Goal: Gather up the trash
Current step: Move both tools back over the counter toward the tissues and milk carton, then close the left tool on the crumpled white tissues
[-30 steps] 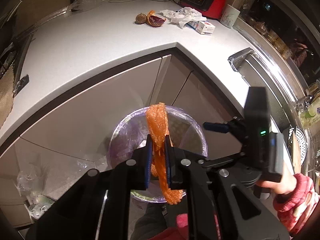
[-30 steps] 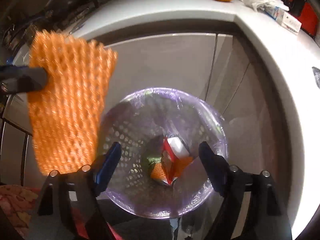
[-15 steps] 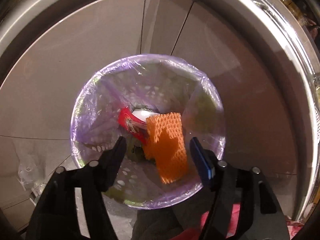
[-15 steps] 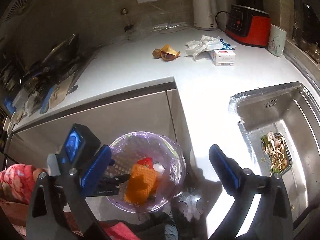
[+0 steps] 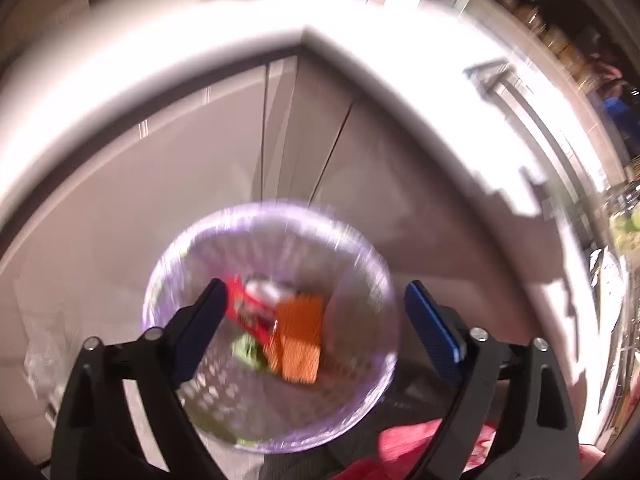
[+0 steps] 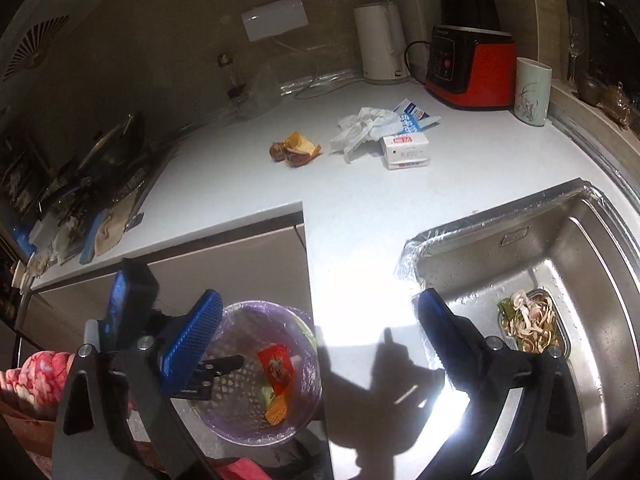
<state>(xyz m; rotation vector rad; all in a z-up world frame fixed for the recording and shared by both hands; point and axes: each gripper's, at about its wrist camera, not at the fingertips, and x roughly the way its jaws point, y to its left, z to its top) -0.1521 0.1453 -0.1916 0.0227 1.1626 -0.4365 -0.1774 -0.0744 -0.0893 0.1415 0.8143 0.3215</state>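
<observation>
Kitchen corner, white counter [image 6: 248,184] over grey cupboard doors; lined bin [image 5: 360,392] on the floor below.

Left wrist view, blurred: left gripper [image 5: 312,320] hangs above the bin, fingers spread, nothing between them. They have just been opening; a second ago they pinched the orange foam net [image 5: 300,340], which now lies loose in the bin beside a red wrapper [image 5: 248,312].

Right wrist view: right gripper [image 6: 320,328] spread and empty, pointing across the counter. Remaining trash at 12 o'clock, well apart: fruit peel [image 6: 298,149], crumpled tissue [image 6: 360,128], small carton [image 6: 406,151], its long axis running 9 to 3. Sink [image 6: 580,248] at 2 o'clock. The right hand looks nearer. Earlier this view faced down into the bin; now the counter fills it.
</observation>
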